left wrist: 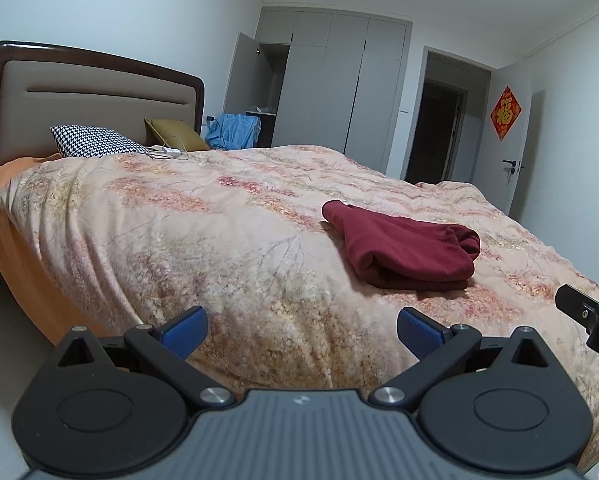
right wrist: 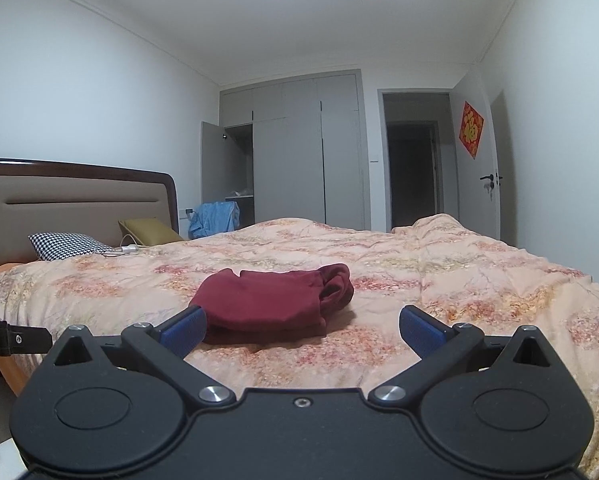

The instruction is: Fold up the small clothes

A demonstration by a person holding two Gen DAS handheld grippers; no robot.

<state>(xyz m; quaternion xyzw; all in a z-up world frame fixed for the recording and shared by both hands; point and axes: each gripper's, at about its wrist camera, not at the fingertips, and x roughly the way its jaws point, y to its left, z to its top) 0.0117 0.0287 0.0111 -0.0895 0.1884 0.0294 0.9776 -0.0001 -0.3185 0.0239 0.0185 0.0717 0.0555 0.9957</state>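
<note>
Dark red knit garment [left wrist: 403,248] lies folded into a compact stack on the floral peach quilted bed [left wrist: 219,240], near its foot-end edge. Left gripper [left wrist: 301,330] and right gripper [right wrist: 302,328]: jaws wide apart, holding nothing. Fold looks done; possibly 1 loose end needs tucking.

Big bed with a peach floral quilt [left wrist: 227,216]; folded dark red garment [left wrist: 403,248] sits at about 3 o'clock, houndstooth pillow [left wrist: 95,142] and olive cushion [left wrist: 175,134] up around 11.
</note>
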